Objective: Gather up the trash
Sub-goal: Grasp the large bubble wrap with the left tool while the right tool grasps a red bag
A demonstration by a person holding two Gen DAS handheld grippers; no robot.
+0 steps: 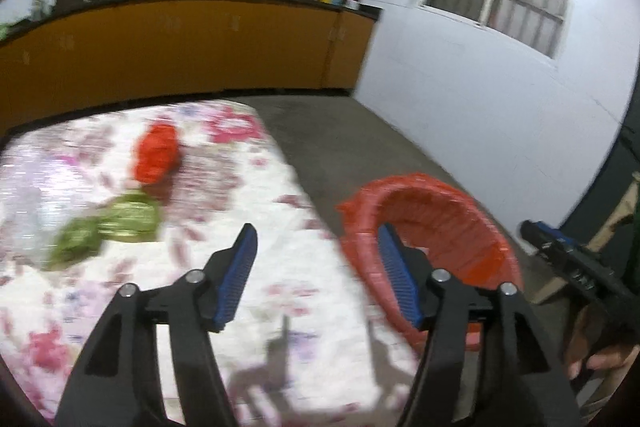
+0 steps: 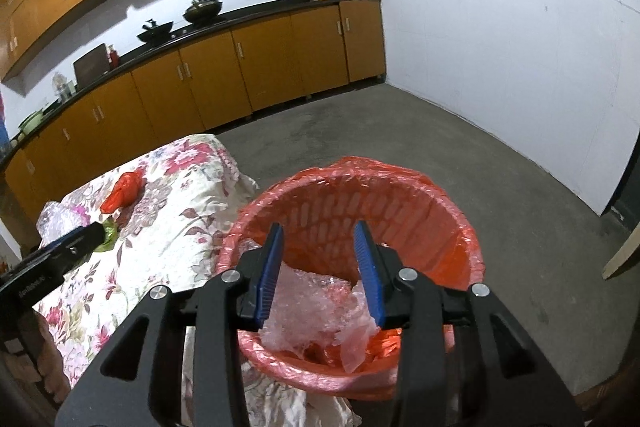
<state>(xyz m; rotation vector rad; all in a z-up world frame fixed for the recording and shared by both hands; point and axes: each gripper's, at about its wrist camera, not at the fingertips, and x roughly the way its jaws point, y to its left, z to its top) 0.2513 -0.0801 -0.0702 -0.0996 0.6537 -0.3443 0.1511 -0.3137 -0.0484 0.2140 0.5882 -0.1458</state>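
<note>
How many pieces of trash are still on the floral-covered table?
3: a red bag toward the far end, a green wrapper nearer, and clear plastic at the left edge. The left gripper may hide more.

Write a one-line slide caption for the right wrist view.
Right gripper, jaws open, above the red-lined bin holding crumpled clear plastic, beside the floral-covered table.
</note>
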